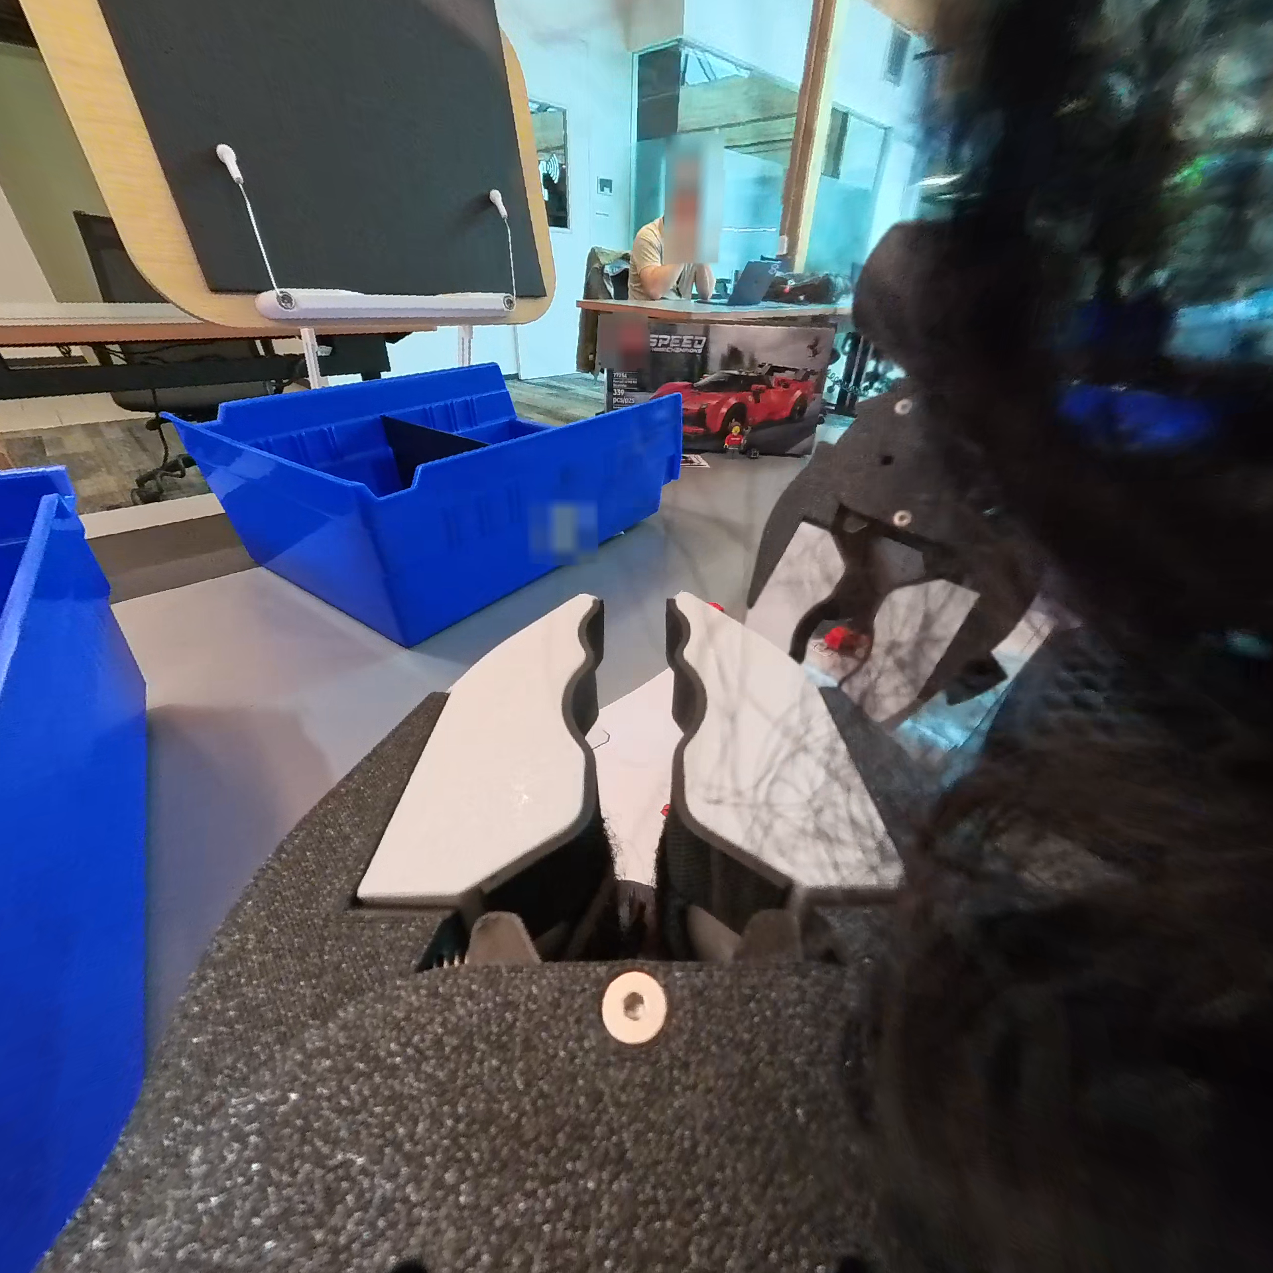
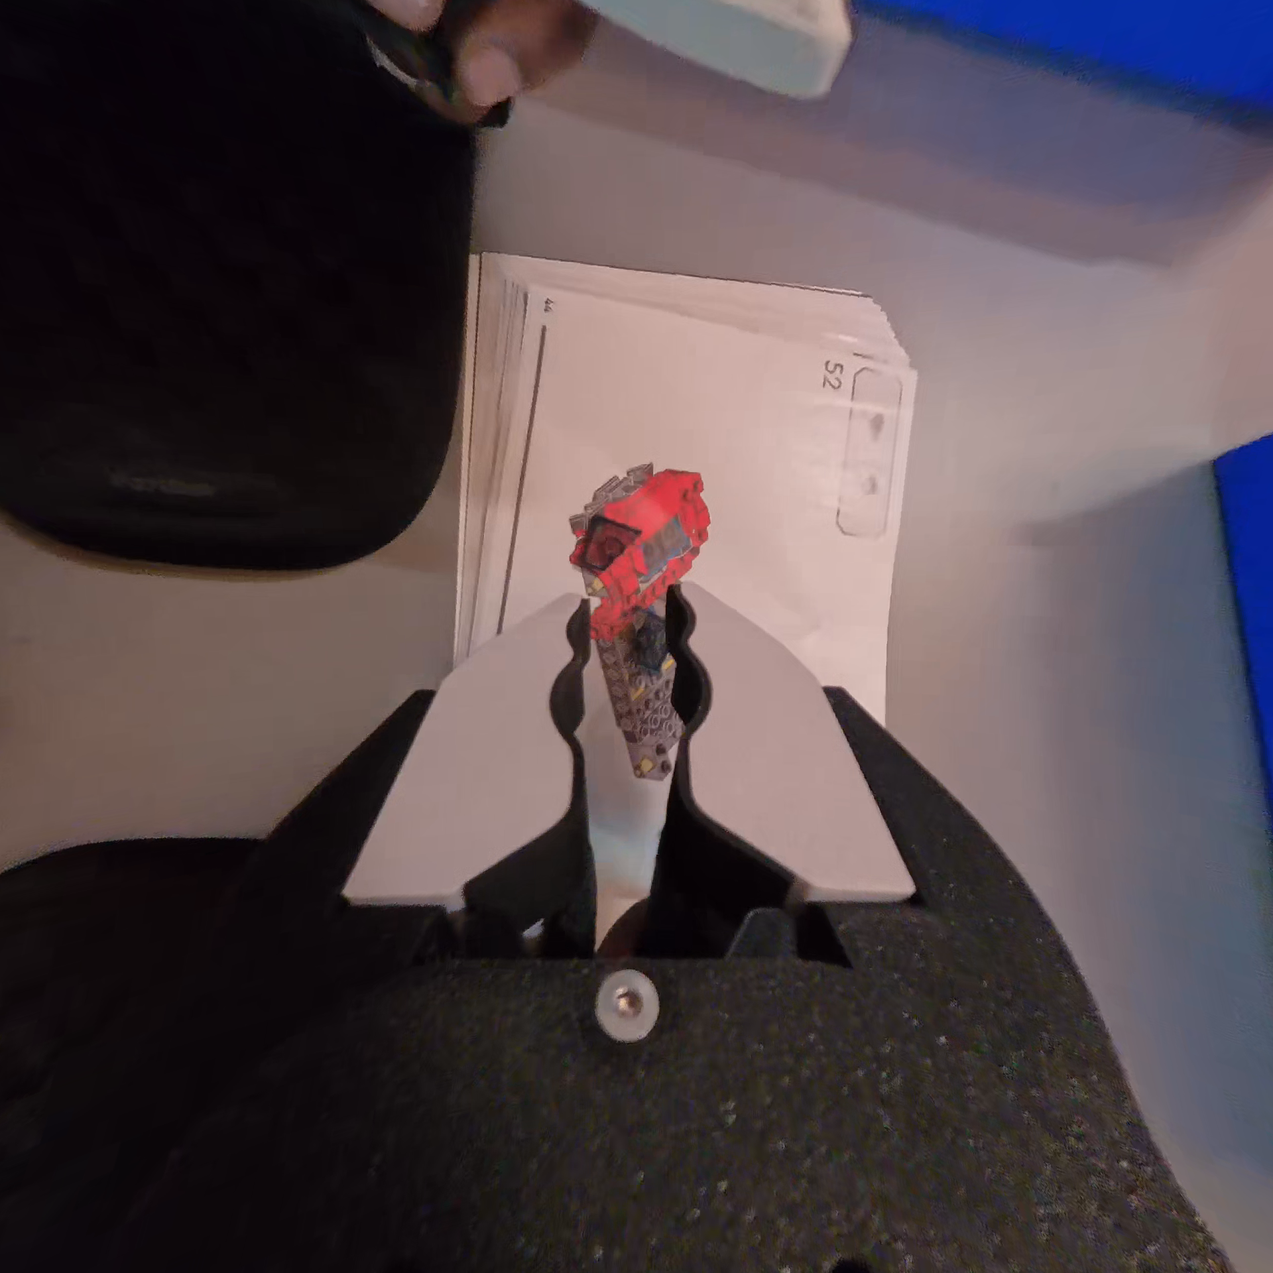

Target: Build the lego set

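My right gripper [image 2: 630, 599] is shut on a partly built red and grey lego car [image 2: 640, 551]. It grips the car's grey underside and holds it above the open white instruction booklet [image 2: 723, 427] on the grey table. My left gripper [image 1: 634, 613] points across the table with its jaws a narrow gap apart and nothing between them. The booklet [image 1: 630, 751] shows below that gap. The right gripper [image 1: 888, 634] also shows at the right of the left wrist view, with a bit of red lego [image 1: 842, 637] in it. The left gripper's black body [image 2: 207, 275] fills the upper left of the right wrist view.
A blue divided bin [image 1: 427, 523] stands ahead of the left gripper, and another blue bin [image 1: 62, 758] is close on its left. The lego set's box [image 1: 716, 392] stands at the table's far edge. A person sits at a desk behind. Blue bin walls [image 2: 1247, 551] border the booklet's right. About 11 centimetres separates my left fingertips from my right.
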Motion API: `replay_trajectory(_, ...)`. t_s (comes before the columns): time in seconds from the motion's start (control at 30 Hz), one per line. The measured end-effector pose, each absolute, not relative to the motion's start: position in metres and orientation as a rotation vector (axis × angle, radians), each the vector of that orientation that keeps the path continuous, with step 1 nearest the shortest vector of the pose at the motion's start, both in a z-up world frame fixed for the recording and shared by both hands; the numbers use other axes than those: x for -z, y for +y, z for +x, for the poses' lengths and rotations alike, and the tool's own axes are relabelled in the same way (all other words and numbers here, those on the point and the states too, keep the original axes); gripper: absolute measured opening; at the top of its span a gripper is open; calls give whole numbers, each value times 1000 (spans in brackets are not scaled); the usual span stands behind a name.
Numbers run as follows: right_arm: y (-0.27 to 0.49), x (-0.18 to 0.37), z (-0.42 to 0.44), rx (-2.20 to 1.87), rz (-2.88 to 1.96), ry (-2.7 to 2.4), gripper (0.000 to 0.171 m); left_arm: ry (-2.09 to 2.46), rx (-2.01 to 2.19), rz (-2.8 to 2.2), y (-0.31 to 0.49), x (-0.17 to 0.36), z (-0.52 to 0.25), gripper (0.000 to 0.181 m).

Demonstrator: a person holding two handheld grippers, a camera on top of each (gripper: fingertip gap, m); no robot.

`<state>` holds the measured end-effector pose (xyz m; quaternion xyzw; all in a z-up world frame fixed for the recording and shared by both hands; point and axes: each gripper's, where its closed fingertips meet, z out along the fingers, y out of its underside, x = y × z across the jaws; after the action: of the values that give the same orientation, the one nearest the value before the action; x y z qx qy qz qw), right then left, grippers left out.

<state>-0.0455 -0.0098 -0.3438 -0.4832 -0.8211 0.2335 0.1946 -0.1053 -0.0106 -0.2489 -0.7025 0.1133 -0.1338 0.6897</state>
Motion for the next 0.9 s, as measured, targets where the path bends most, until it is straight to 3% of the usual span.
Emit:
replay_trajectory(0.2,-20,358,-60,-627,-1409,-2368,22,249,299,-1569,-11,249,-106,16)
replay_trajectory(0.3,-20,359,-65,-635,-1444,-2353,10,247,302,-1567,-11,248,-106,16)
replay_trajectory(0.5,7,354,-70,-561,-1443,-2351,4,252,300,-1565,-11,248,-106,16)
replay_trajectory(0.7,24,342,-67,-664,-1463,-2366,6,248,300,-1564,-11,248,-106,16)
replay_trajectory(0.9,-3,348,-75,-671,-1236,-2524,21,250,301,-1568,-11,249,-106,16)
